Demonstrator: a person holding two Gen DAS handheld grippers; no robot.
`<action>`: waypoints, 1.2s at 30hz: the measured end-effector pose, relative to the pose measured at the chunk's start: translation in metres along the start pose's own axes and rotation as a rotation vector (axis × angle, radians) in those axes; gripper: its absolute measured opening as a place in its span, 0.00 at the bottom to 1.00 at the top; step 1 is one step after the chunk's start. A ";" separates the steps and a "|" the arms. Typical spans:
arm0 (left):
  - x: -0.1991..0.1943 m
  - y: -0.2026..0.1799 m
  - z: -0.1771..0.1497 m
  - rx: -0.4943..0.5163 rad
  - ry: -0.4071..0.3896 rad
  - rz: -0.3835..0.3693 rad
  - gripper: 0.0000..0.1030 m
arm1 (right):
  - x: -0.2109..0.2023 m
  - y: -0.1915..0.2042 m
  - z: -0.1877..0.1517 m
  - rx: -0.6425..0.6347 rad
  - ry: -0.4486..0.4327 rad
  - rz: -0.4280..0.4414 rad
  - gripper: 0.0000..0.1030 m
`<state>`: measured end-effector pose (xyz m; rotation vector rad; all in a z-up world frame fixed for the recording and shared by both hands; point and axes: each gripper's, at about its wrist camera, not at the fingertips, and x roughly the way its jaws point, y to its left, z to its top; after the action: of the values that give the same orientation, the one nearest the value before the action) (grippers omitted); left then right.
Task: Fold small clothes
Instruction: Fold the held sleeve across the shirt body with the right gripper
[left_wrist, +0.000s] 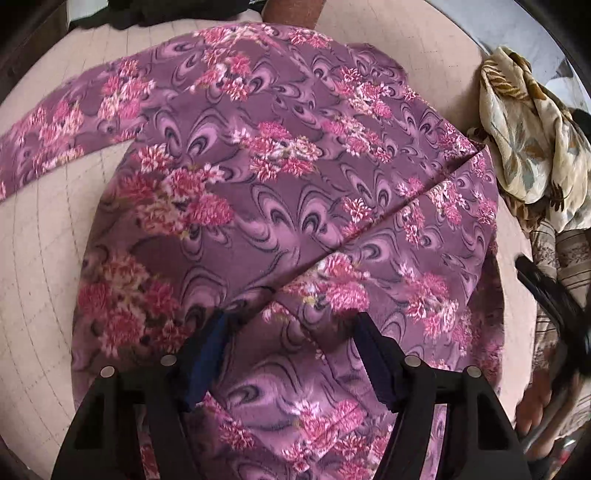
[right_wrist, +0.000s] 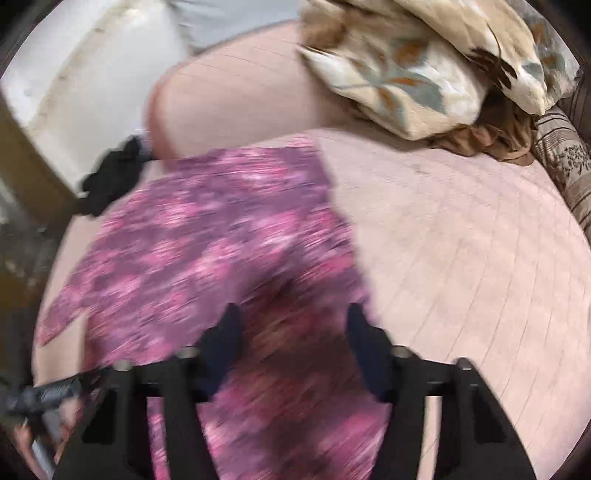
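A purple garment with pink flowers (left_wrist: 280, 177) lies spread on the pale pink bed surface (left_wrist: 40, 258), one sleeve stretched out to the left and a flap folded diagonally over its right side. My left gripper (left_wrist: 291, 321) is open just above the garment's near end, its fingers either side of the cloth. In the right wrist view the same garment (right_wrist: 207, 229) shows blurred by motion. My right gripper (right_wrist: 291, 314) is open over the garment's right edge and holds nothing. The right gripper also shows at the right edge of the left wrist view (left_wrist: 550, 295).
A heap of beige leaf-print cloth (left_wrist: 532, 133) and striped fabric (left_wrist: 561, 258) lies at the right of the bed; it also shows in the right wrist view (right_wrist: 417, 74). A dark cloth (right_wrist: 110, 177) lies at the bed's far left edge. Bare bed surface (right_wrist: 461, 258) lies right of the garment.
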<state>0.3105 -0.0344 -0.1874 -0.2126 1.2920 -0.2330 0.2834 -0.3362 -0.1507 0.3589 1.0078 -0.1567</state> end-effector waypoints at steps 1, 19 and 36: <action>-0.002 -0.002 0.000 0.008 -0.016 0.007 0.64 | 0.014 -0.009 0.011 0.018 0.027 -0.021 0.40; -0.040 0.043 0.006 -0.141 -0.001 0.079 0.09 | 0.038 -0.027 0.049 0.089 0.067 0.078 0.07; -0.112 -0.085 0.049 0.228 -0.268 -0.007 0.88 | 0.033 -0.040 0.058 0.125 -0.013 0.268 0.57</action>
<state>0.3247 -0.0819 -0.0469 -0.0515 0.9903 -0.3434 0.3358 -0.3933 -0.1592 0.6018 0.9300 0.0202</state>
